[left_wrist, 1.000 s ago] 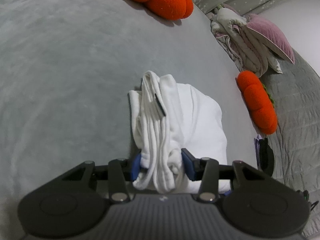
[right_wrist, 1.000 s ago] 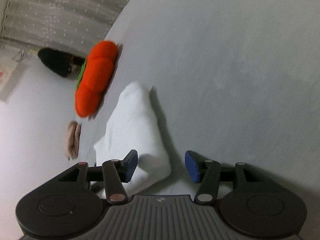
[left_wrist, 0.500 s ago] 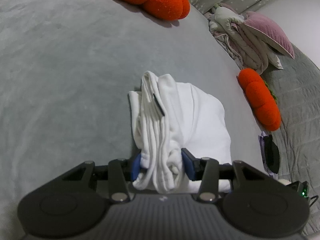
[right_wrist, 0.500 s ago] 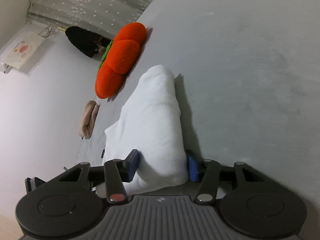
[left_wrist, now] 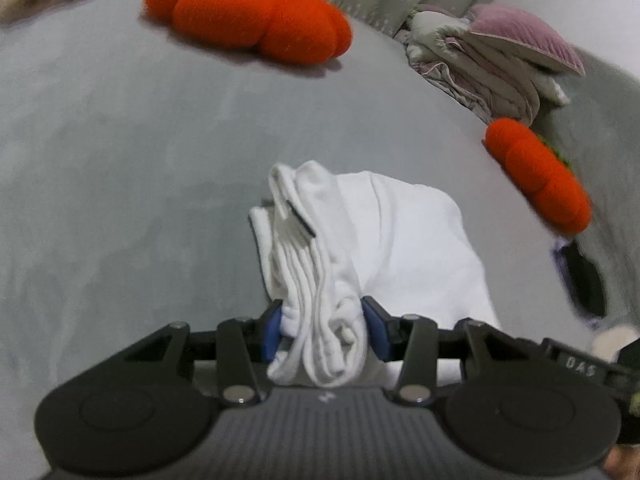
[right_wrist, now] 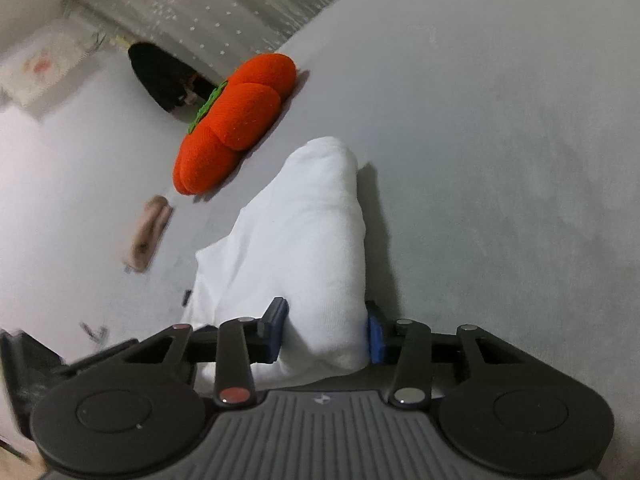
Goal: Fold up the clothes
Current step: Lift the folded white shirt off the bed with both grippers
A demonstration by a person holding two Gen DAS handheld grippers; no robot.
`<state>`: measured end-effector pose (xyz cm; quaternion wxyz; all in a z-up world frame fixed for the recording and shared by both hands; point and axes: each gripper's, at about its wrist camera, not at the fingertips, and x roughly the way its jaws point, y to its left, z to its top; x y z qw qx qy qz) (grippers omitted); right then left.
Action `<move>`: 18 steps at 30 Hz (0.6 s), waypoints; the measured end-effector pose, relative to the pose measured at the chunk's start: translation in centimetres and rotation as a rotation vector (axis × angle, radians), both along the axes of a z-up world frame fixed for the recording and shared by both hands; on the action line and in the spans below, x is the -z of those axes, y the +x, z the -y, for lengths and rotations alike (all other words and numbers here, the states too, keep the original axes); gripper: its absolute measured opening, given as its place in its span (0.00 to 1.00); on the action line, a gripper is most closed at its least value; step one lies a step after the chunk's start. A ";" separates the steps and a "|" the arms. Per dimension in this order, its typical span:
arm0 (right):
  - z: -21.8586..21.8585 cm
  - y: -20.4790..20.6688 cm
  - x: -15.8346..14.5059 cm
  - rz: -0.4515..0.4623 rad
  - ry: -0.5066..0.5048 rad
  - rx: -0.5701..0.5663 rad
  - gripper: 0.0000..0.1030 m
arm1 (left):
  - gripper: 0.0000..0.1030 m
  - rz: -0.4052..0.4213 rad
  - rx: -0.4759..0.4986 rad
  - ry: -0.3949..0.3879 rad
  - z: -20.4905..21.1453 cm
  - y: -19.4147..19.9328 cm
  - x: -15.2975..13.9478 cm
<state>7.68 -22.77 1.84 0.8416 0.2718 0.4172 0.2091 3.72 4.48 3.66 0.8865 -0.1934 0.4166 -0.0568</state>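
A white garment (left_wrist: 384, 240) lies bunched up on the grey bed (left_wrist: 120, 184). The left tool (left_wrist: 323, 330) squeezes a thick, ribbed fold of it between its two blue pads. The right tool (right_wrist: 326, 330) has just been closing, and now its pads press on a smooth, rounded roll of the same white cloth. Two orange pumpkin pillows (left_wrist: 248, 12) sit farther off on the bed. A pile of pale bedding (left_wrist: 488, 60) rests at the bed's far edge.
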 end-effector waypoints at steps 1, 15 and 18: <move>-0.4 -0.3 -0.4 0.020 -0.033 -0.001 0.39 | 0.40 0.012 0.002 0.027 0.4 -0.2 -0.3; -2.2 -2.6 -2.9 0.159 -0.171 0.004 0.35 | 0.36 0.092 -0.005 0.110 1.4 -1.0 -2.4; -2.3 -2.8 -3.2 0.178 -0.194 0.007 0.35 | 0.36 0.093 -0.004 0.121 1.9 -0.8 -2.4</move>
